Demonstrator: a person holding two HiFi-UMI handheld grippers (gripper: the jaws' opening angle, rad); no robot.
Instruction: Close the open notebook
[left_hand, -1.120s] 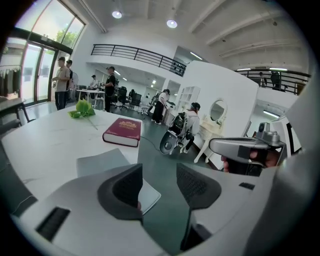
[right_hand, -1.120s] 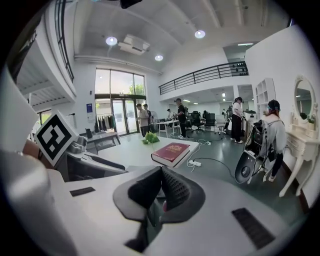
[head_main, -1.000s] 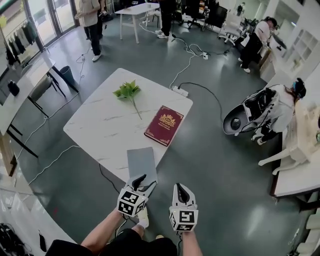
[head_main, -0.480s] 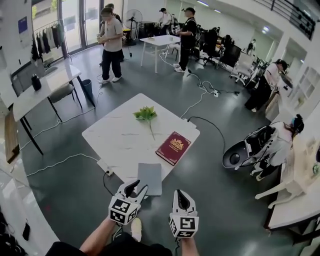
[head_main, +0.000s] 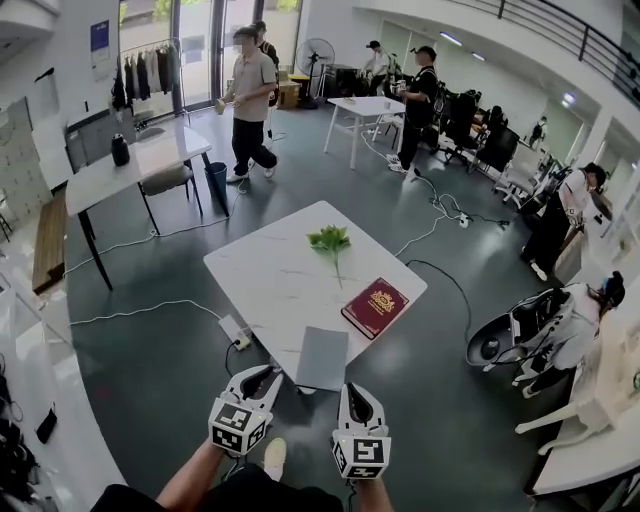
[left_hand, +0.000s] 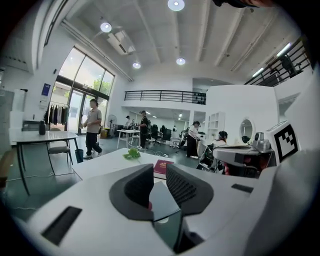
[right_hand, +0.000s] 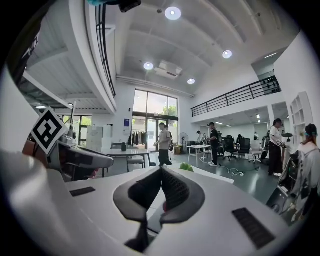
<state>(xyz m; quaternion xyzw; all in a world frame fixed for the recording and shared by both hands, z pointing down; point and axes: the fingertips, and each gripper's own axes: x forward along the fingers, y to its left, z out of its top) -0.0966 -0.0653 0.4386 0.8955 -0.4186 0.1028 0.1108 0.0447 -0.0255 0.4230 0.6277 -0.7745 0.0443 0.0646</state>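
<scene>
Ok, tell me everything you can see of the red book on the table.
The book is closed. By its look it is a hardback, with a dark red cover, a gold emblem in the middle and a thin gold border. It lies flat, cover up, on the white marbled table, close to the table's right-hand corner. Nothing lies on it. Its pages and spine are too small to make out.

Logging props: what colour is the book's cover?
The book is dark red with a gold emblem, clearest in head view.
</scene>
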